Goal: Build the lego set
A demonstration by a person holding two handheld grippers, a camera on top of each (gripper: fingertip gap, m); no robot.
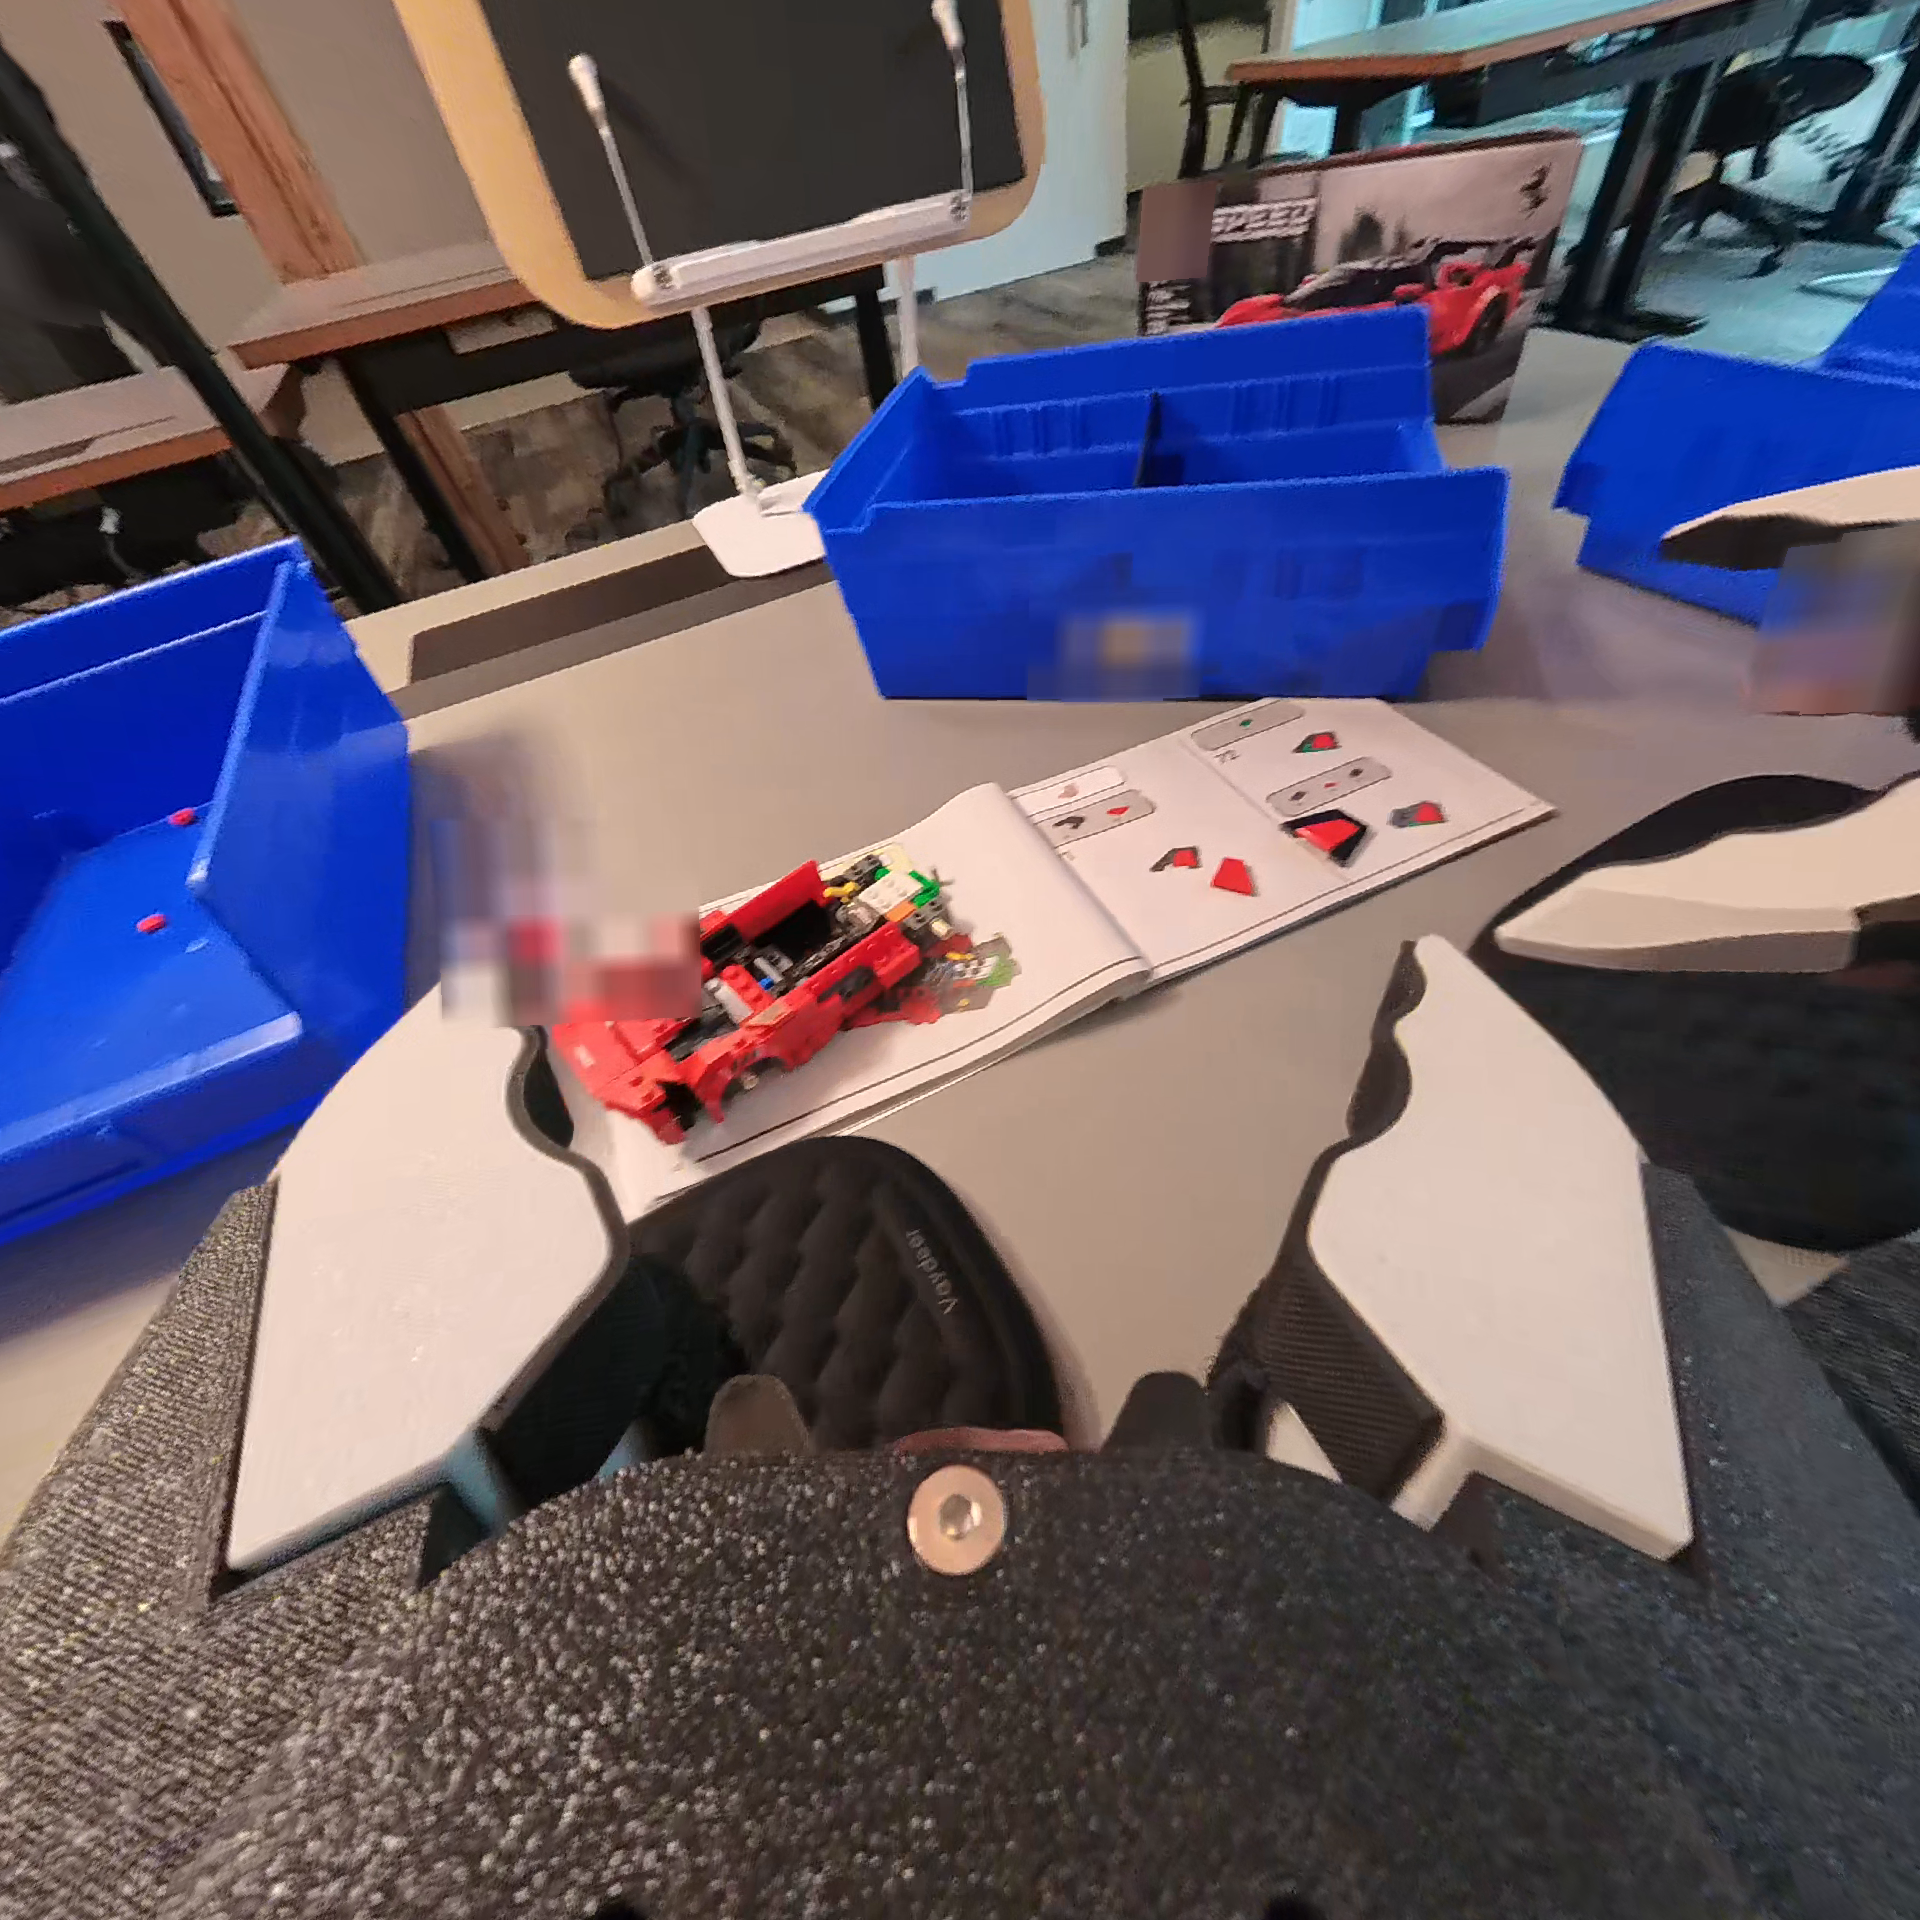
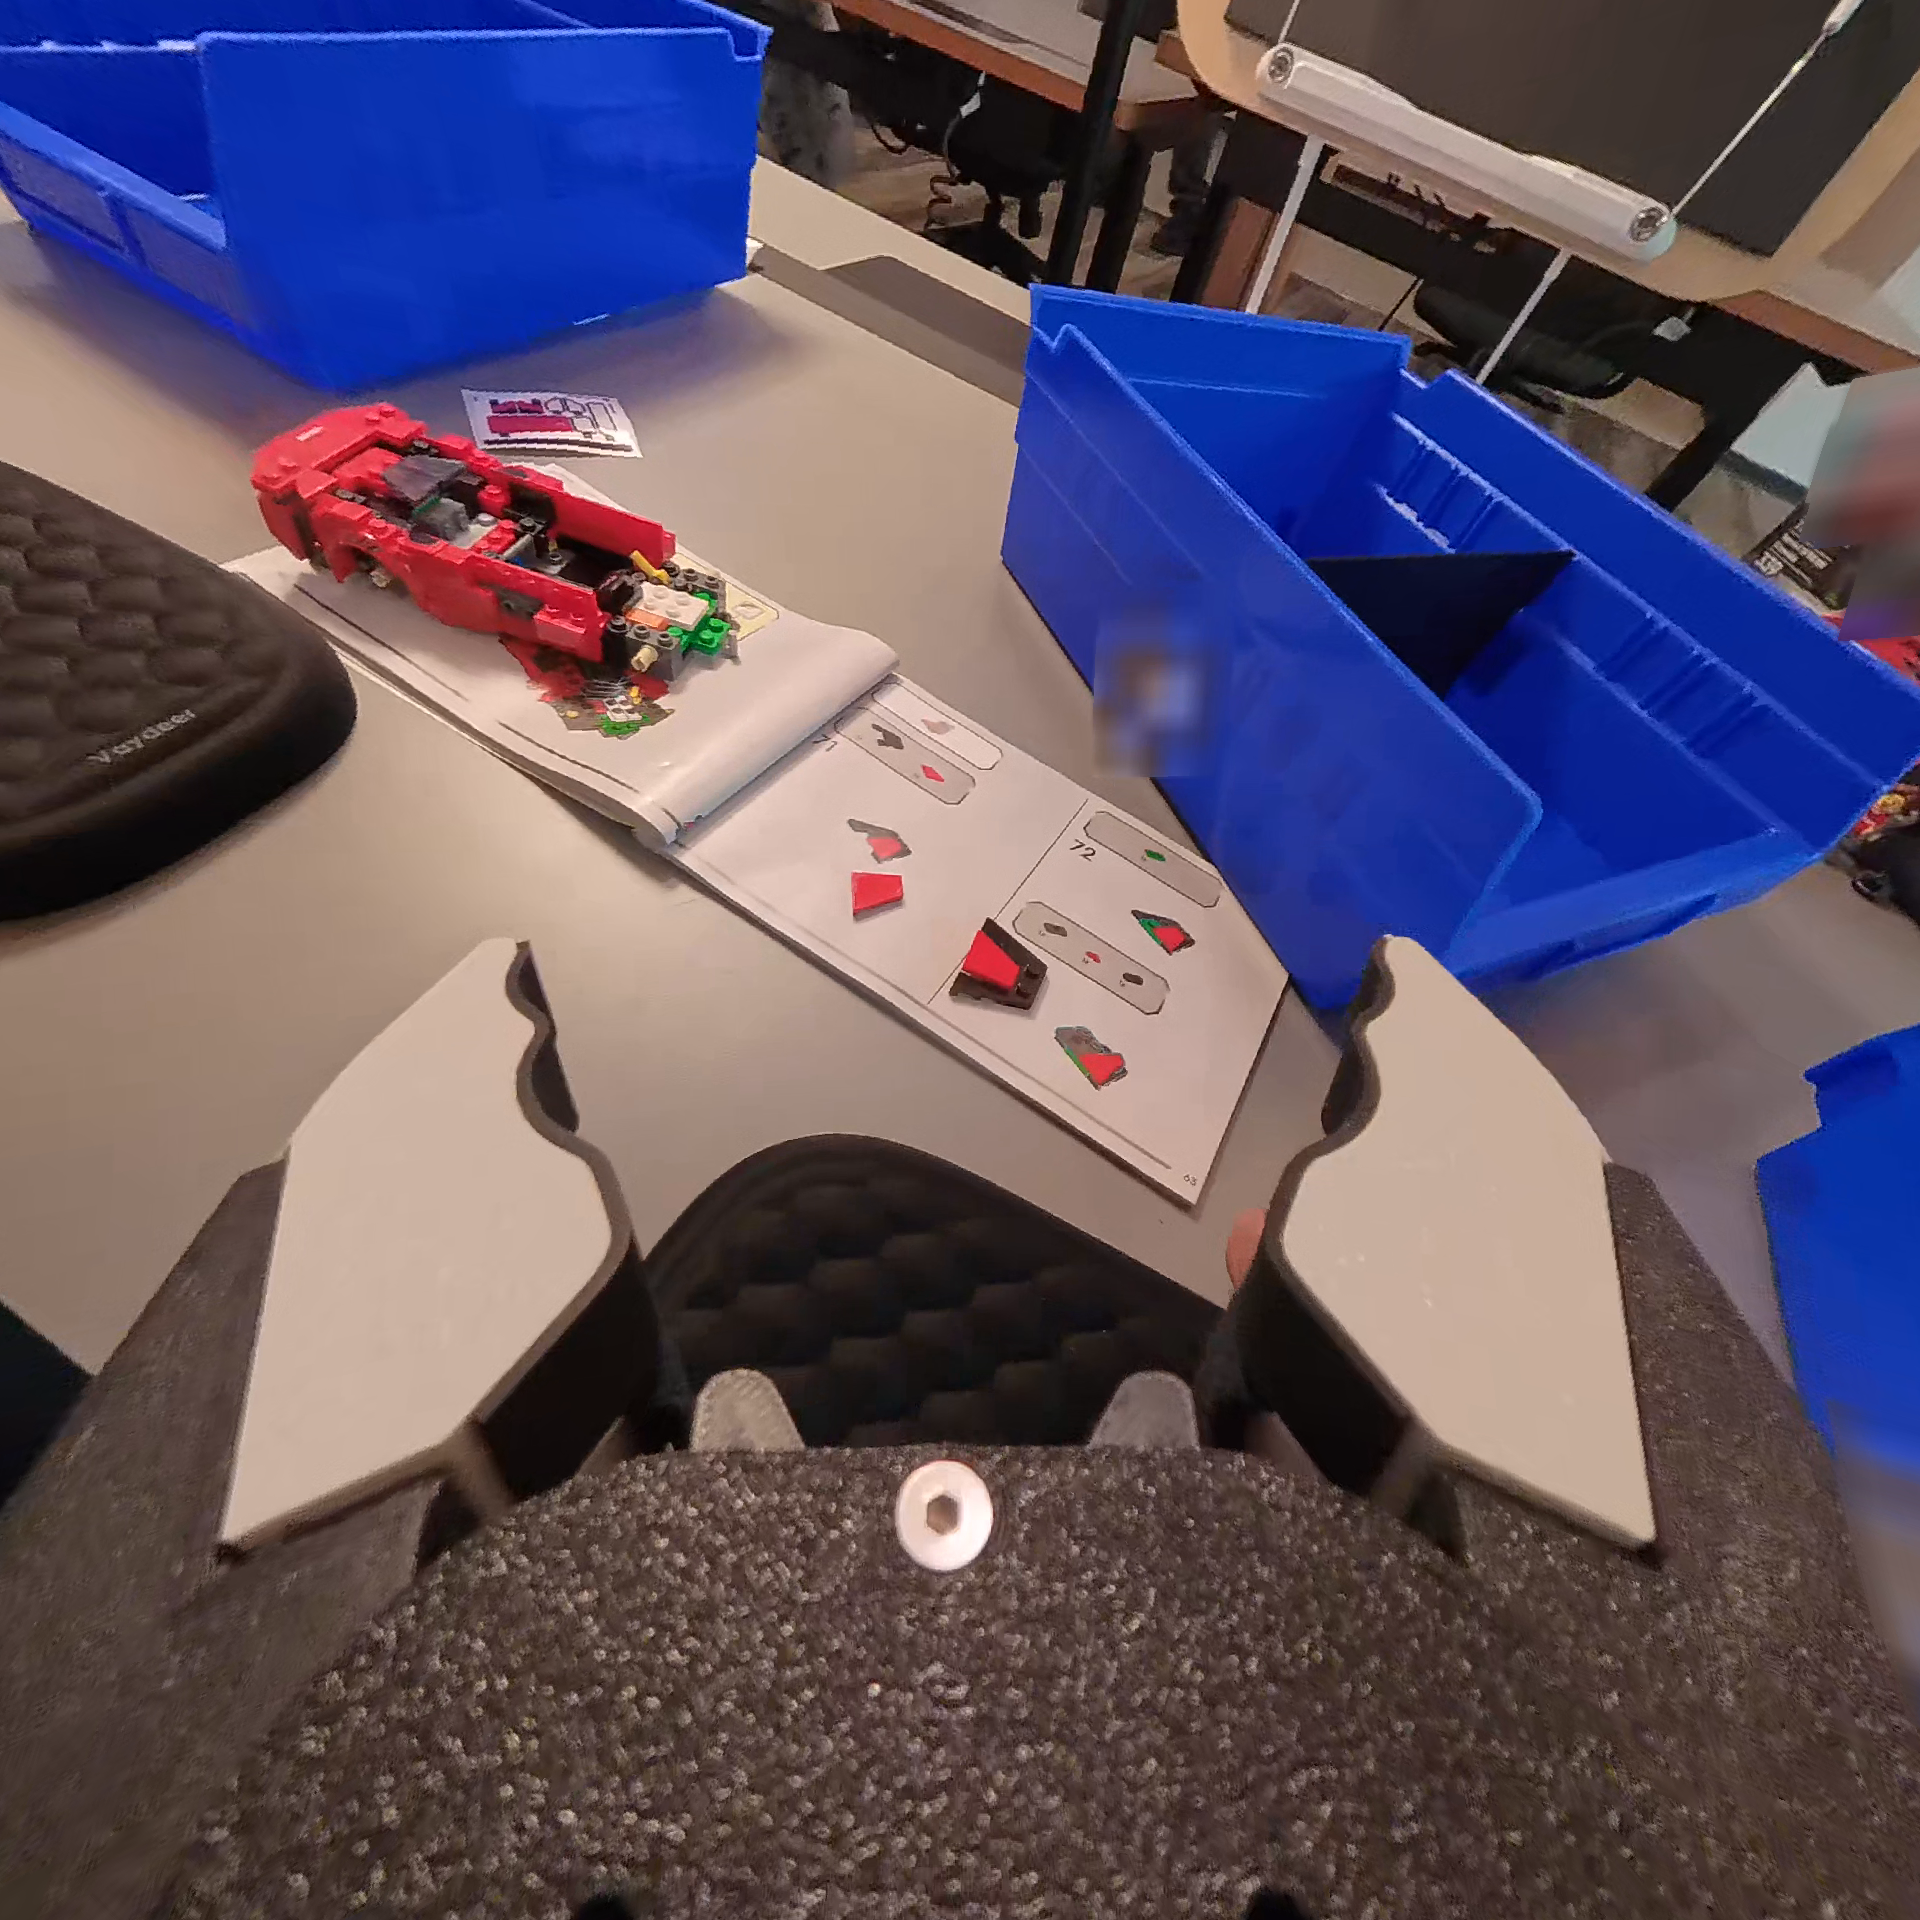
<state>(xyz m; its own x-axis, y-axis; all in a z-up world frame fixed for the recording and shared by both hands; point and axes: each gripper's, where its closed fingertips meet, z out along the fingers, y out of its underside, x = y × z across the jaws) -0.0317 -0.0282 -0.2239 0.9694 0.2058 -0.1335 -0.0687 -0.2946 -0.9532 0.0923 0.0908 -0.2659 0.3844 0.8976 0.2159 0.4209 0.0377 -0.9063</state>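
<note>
A half-built red lego car (image 1: 769, 987) (image 2: 468, 540) lies on the left page of an open instruction booklet (image 1: 1299, 831) (image 2: 1039, 935) on the grey table. A loose red wedge piece (image 1: 1234, 878) (image 2: 878, 891) and a small red-and-black sub-assembly (image 1: 1328, 834) (image 2: 1000, 968) lie on the right page. My left gripper (image 1: 971, 1008) is open and empty, just short of the car. My right gripper (image 2: 951, 1003) is open and empty, just short of the booklet's right page; it also shows at the right edge of the left wrist view (image 1: 1704, 925).
Blue bins stand around: one behind the booklet (image 1: 1164, 520) (image 2: 1455, 675), one at the left (image 1: 156, 831) (image 2: 416, 177), one at the right (image 1: 1745, 468). Black wrist pads (image 1: 862, 1278) (image 2: 135, 686) lie near the table's front. A sticker sheet (image 2: 551, 421) and the set's box (image 1: 1351, 249) lie farther off.
</note>
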